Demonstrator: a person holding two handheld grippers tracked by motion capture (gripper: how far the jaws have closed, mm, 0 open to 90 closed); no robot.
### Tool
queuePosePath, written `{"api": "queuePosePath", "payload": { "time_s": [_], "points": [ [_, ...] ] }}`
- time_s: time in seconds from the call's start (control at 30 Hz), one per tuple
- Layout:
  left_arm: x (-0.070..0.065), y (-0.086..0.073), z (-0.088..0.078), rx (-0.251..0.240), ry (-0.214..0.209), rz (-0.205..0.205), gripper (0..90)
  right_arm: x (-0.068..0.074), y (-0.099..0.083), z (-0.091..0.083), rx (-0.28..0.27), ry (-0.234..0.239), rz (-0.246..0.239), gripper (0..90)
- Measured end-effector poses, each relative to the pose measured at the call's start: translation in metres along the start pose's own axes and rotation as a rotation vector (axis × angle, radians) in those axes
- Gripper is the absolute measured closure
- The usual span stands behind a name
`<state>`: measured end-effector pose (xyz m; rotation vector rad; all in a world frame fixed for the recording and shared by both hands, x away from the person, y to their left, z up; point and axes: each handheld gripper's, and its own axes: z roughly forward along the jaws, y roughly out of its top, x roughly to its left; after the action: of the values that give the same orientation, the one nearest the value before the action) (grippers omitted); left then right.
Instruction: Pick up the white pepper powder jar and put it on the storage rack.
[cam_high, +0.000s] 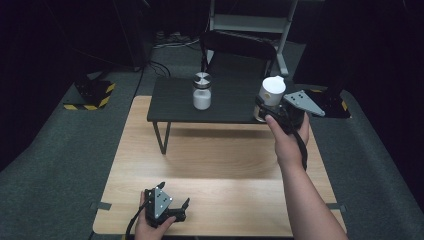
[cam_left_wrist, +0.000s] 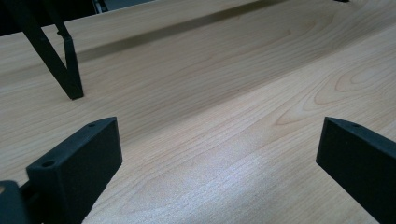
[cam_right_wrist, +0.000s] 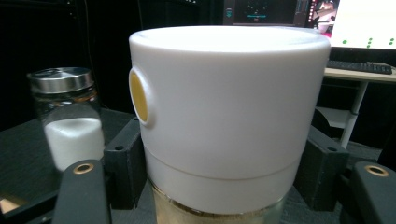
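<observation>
1. The right gripper (cam_high: 270, 111) was clenched on the white-capped jar (cam_high: 270, 96), jaws pressing both sides just below the cap; the jar sat tilted at the right front corner of the dark raised shelf (cam_high: 175, 107), seemingly lifted off it, though contact w/ the shelf couldn't be told.
2. In the right gripper view the pads met the jar (cam_right_wrist: 224, 121) at the seam where the cap ended and the glass began. Risk: smooth round wall + high grip, so the jar could've swung or slid out if the hand jerked.
3. The cap had a yellow side opening (cam_right_wrist: 139, 95). Judged risk: tilt further that way and the tan contents might've spilled.
4. The left gripper (cam_high: 180, 207) lay released on the wooden table (cam_high: 225, 160) near the front edge, jaws wide apart w/ nothing between them. No help if the jar slipped.
5. Nearby: a glass jar w/ metal lid (cam_high: 202, 91), holding white powder, stood mid-shelf, well apart from the held one. A sweep to the left could've knocked it.
6. The shelf's front edge and its leg (cam_high: 161, 137) were in the way of any low path down to the table; the jar base could've clipped the edge.
</observation>
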<state>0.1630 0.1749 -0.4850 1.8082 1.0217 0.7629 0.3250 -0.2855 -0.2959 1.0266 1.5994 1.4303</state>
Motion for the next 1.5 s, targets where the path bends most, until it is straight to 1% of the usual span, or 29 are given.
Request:
{"api": "queuePosePath", "payload": {
  "time_s": [0.03, 0.07, 0.17, 0.3, 0.37, 0.43, 0.6, 0.67, 0.97, 1.13, 1.2, 1.4, 1.5],
  "points": [
    [0.0, 0.0, 0.0, 0.0, 0.0, 0.0, 0.8, 0.0, 0.0, 0.0, 0.0, 0.0, 0.0, 30.6],
    [0.0, 0.0, 0.0, 0.0, 0.002, 0.0, 0.8, 0.0, 0.001, 0.006, 0.002, -0.004, -0.008, 30.6],
    [0.0, 0.0, 0.0, -0.002, 0.002, 0.002, 0.7, 0.0, 0.003, 0.012, 0.004, -0.009, -0.011, 30.6],
    [0.001, -0.001, 0.0, -0.003, 0.0, -0.005, 0.7, -0.003, 0.004, 0.022, 0.012, -0.011, 0.006, 30.6],
    [0.001, -0.001, 0.0, -0.003, 0.0, -0.006, 0.8, -0.003, 0.004, 0.025, 0.016, -0.014, 0.006, 30.6],
    [0.0, -0.001, -0.001, -0.003, 0.0, -0.005, 0.7, -0.003, 0.001, 0.031, 0.02, -0.018, 0.013, 30.6],
    [0.001, -0.001, -0.001, -0.003, 0.0, -0.007, 0.7, -0.004, -0.002, 0.038, 0.027, -0.025, 0.02, 30.6],
    [0.001, -0.001, -0.001, -0.001, 0.001, -0.011, 0.8, -0.005, -0.005, 0.043, 0.03, -0.024, 0.032, 30.6],
    [0.001, -0.001, -0.001, -0.002, 0.001, -0.014, 0.7, -0.006, -0.012, 0.05, 0.005, -0.03, 0.031, 30.6],
    [0.001, -0.001, -0.001, -0.003, 0.0, -0.011, 0.7, -0.004, -0.014, 0.052, -0.002, -0.027, 0.012, 30.5],
    [0.001, -0.001, -0.001, -0.001, 0.0, -0.01, 0.7, -0.003, -0.015, 0.052, -0.007, -0.028, -0.005, 30.4],
    [0.001, -0.001, -0.001, -0.003, 0.0, -0.009, 0.7, -0.004, -0.021, 0.051, -0.025, -0.027, -0.001, 30.4],
    [0.001, -0.001, -0.001, -0.003, -0.001, -0.011, 0.7, -0.004, -0.021, 0.051, -0.024, -0.028, 0.0, 30.4]
  ]
}}
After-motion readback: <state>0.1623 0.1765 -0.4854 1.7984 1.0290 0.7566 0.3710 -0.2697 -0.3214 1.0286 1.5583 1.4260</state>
